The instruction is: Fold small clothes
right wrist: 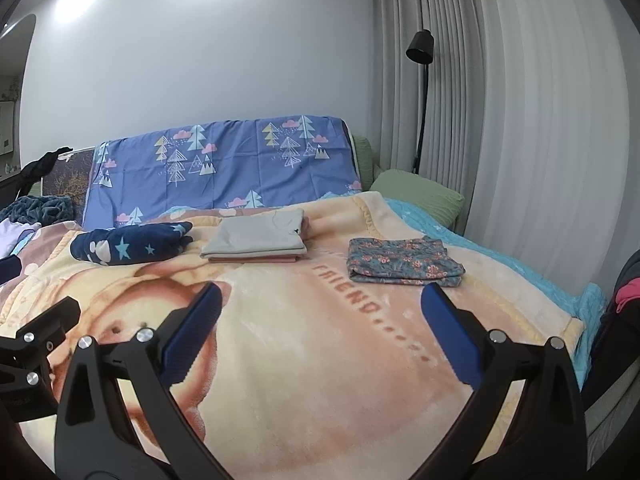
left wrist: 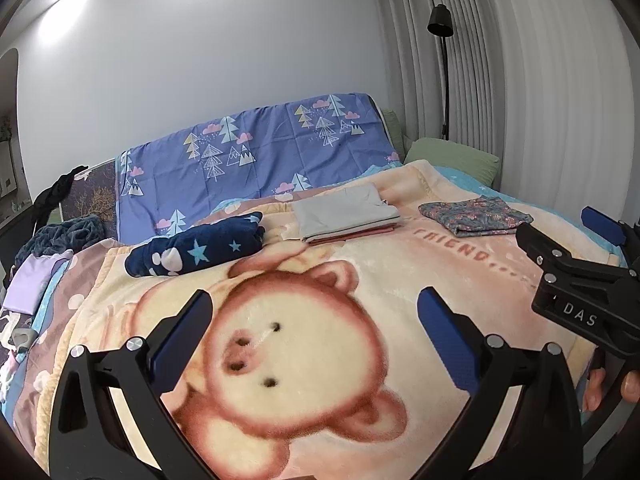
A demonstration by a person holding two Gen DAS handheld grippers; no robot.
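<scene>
Three folded garments lie along the far part of the bear-print blanket (left wrist: pixel 304 360): a navy star-print piece (left wrist: pixel 196 254) (right wrist: pixel 132 248) on the left, a grey one on top of a pink one (left wrist: pixel 344 214) (right wrist: pixel 256 238) in the middle, and a floral one (left wrist: pixel 474 216) (right wrist: pixel 404 262) on the right. My left gripper (left wrist: pixel 316 308) is open and empty above the bear's face. My right gripper (right wrist: pixel 320 300) is open and empty above the word FRIEND; it also shows at the right edge of the left wrist view (left wrist: pixel 576 240).
A blue tree-print sheet (left wrist: pixel 256 160) covers the headboard. A green pillow (right wrist: pixel 416 194) and a black floor lamp (right wrist: pixel 420 92) stand by the curtain at the right. Dark and lilac clothes (left wrist: pixel 48 256) lie at the bed's left edge. A turquoise cover (right wrist: pixel 520 272) edges the right side.
</scene>
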